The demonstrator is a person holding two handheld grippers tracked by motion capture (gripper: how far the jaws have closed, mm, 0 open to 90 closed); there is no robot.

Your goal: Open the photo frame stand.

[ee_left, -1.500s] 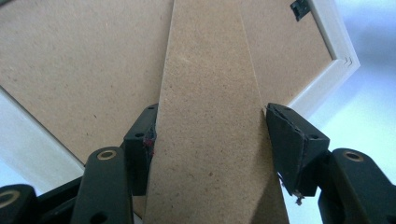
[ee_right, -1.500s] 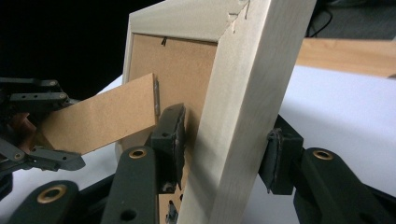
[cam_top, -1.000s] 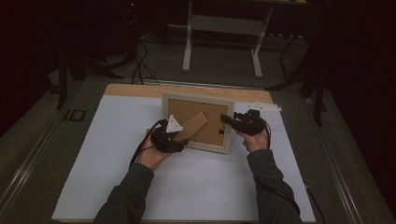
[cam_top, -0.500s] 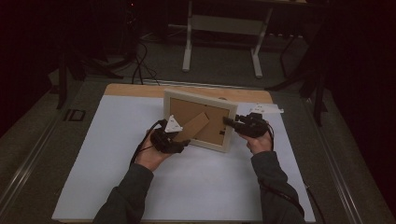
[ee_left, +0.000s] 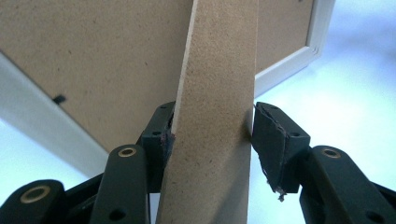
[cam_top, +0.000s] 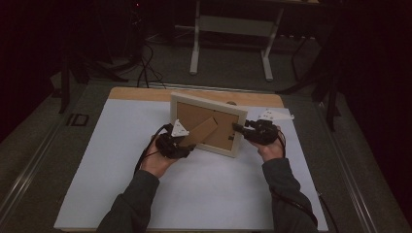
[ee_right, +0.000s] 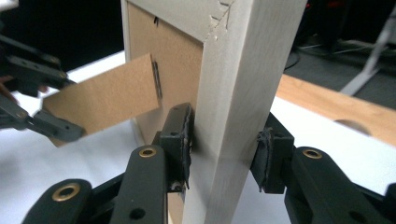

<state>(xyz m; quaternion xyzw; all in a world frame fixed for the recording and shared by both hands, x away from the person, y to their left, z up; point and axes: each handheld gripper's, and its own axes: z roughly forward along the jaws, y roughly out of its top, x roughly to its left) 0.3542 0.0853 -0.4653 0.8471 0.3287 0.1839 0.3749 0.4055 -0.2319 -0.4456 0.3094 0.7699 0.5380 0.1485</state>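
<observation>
Beside right fingers [ee_right: 187, 135], chipped frame corner [ee_right: 219, 16]

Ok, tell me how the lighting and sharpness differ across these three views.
High view: dim, dark surroundings, the picture frame soft but readable. Left gripper view: bright, the table washed out, the cardboard stand grainy and sharp. Right gripper view: frame edge crisp, background blurred.

My white frame [cam_top: 208, 125] tilted up off the table, brown back facing me, cardboard stand [cam_top: 200, 131] swung out leftward.
</observation>
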